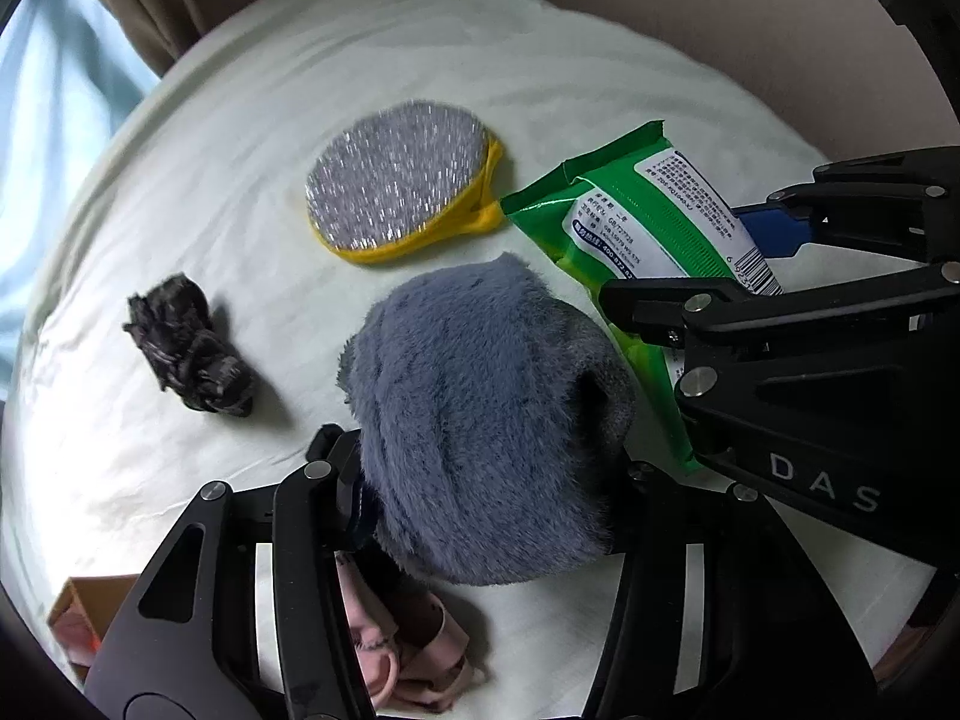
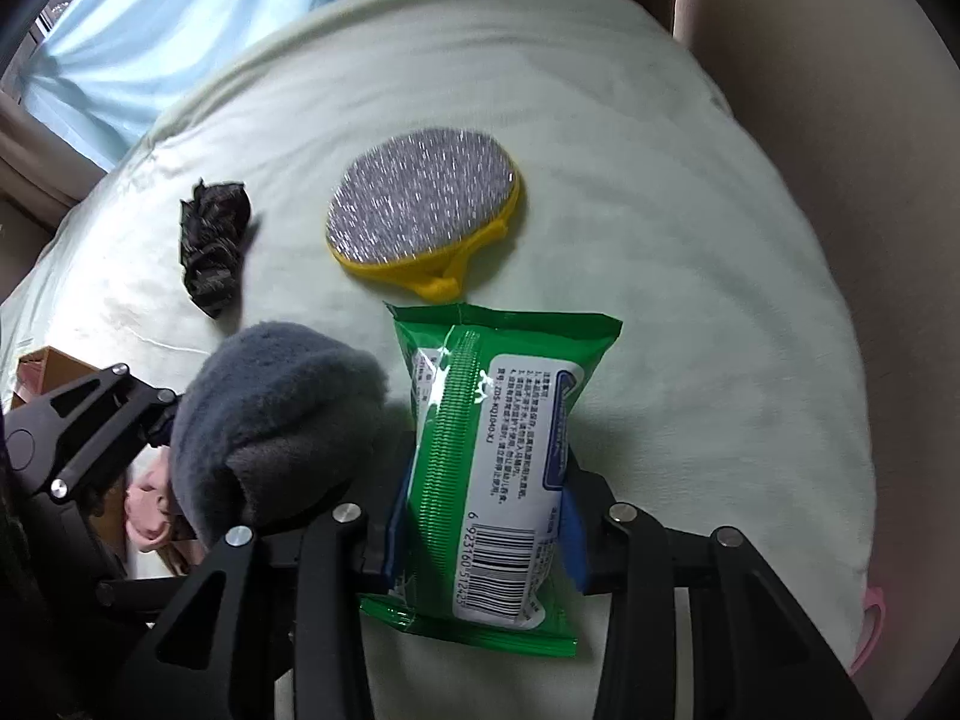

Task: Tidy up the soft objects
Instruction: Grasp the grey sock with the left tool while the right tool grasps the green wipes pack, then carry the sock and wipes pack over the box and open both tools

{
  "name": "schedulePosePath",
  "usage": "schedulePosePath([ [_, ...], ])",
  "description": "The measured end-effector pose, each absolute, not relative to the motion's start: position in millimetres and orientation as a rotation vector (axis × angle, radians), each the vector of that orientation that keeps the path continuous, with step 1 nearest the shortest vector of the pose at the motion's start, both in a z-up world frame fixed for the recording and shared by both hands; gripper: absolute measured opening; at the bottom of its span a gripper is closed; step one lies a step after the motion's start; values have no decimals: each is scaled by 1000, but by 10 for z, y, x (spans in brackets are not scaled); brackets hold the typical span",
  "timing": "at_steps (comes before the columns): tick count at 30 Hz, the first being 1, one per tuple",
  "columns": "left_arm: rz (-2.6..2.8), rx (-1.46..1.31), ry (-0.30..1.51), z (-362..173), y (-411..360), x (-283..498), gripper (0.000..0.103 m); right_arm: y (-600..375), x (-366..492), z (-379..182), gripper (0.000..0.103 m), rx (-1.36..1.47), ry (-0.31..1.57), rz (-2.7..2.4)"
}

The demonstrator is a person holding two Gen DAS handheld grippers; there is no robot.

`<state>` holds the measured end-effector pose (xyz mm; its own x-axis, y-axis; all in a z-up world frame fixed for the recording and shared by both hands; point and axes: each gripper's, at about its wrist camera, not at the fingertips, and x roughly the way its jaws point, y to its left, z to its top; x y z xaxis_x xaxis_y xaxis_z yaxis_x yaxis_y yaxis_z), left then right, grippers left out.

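Grey plush bundle (image 1: 480,420): clamped in the left gripper (image 1: 486,498), lifted just above the bed (image 1: 180,468), near its front edge.
Green wipes pack (image 2: 498,462): long axis along the fingers of the right gripper (image 2: 480,540), narrowed on its barcode end.
Both touching side by side; the scrubber pad (image 2: 423,198) lies farther in, the black cloth (image 1: 189,354) toward the left edge.

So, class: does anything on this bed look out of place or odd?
Yes: the green plastic wipes packet, pinched by the right claw, is squeezed narrow at its middle; the rest looks ordinary.
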<state>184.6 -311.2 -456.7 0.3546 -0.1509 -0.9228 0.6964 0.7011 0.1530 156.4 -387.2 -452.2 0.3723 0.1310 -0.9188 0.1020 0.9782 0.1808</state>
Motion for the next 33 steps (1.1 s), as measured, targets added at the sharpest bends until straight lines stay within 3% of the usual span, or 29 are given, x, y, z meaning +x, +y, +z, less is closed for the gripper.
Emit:
schedulePosePath([
  [8, -599, 583, 1016, -3978, -3118, 1719, 48, -3941, 1458, -4030, 35, 225, 1132, 10],
  [21, -539, 463, 910, -2655, -2556, 1366, 48, -3636, 1041, -2678, 35, 201, 1022, -6],
  [33, -400, 316, 850, -1750, -1191, 1145, 48, -2699, 843, -1745, 35, 146, 934, 54],
])
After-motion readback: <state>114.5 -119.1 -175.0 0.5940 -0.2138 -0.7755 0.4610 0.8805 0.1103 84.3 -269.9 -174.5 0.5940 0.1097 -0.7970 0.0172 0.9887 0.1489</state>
